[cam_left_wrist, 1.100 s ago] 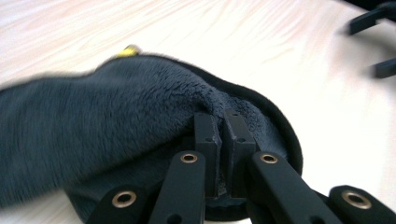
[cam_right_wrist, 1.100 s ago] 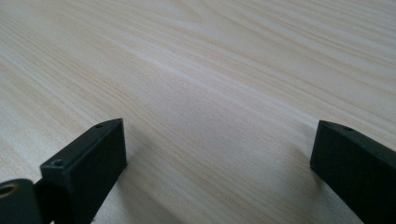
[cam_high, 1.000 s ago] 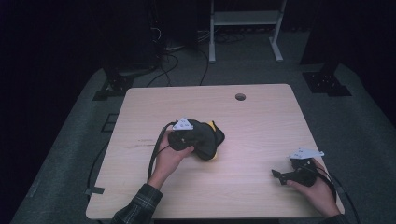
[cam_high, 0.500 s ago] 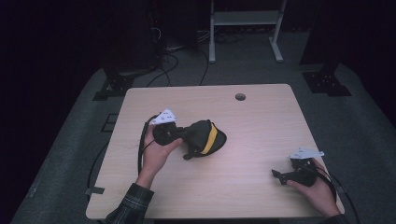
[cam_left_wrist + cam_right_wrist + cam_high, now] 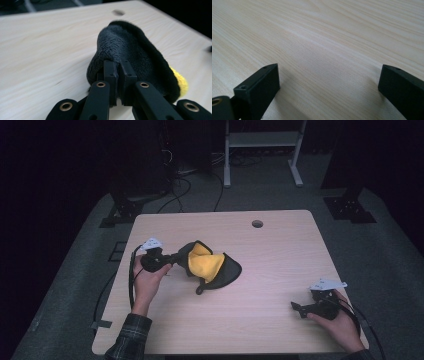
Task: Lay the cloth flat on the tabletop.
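A black fleece cloth (image 5: pixel 225 275) with a yellow lining (image 5: pixel 206 264) lies spread on the left half of the wooden table (image 5: pixel 285 255). My left gripper (image 5: pixel 177 258) is shut on the cloth's left edge, its hand coming from the near left. In the left gripper view the jaws (image 5: pixel 117 65) pinch a fold of the black fleece (image 5: pixel 130 47), and a strip of yellow shows at the right. My right gripper (image 5: pixel 297 308) rests low near the table's front right corner. It stands open, with only bare wood between its jaws (image 5: pixel 329 72).
A round cable hole (image 5: pixel 257 224) sits near the table's far edge. Beyond the table, on the dark floor, are cables (image 5: pixel 180 185), a white frame's legs (image 5: pixel 260 142) and black stand bases (image 5: pixel 349 206). A cable (image 5: pixel 131 280) trails from the left gripper.
My left gripper has moved left across the table with the cloth's edge in it. The cloth has been pulled open, baring its yellow lining. The right gripper has stayed put.
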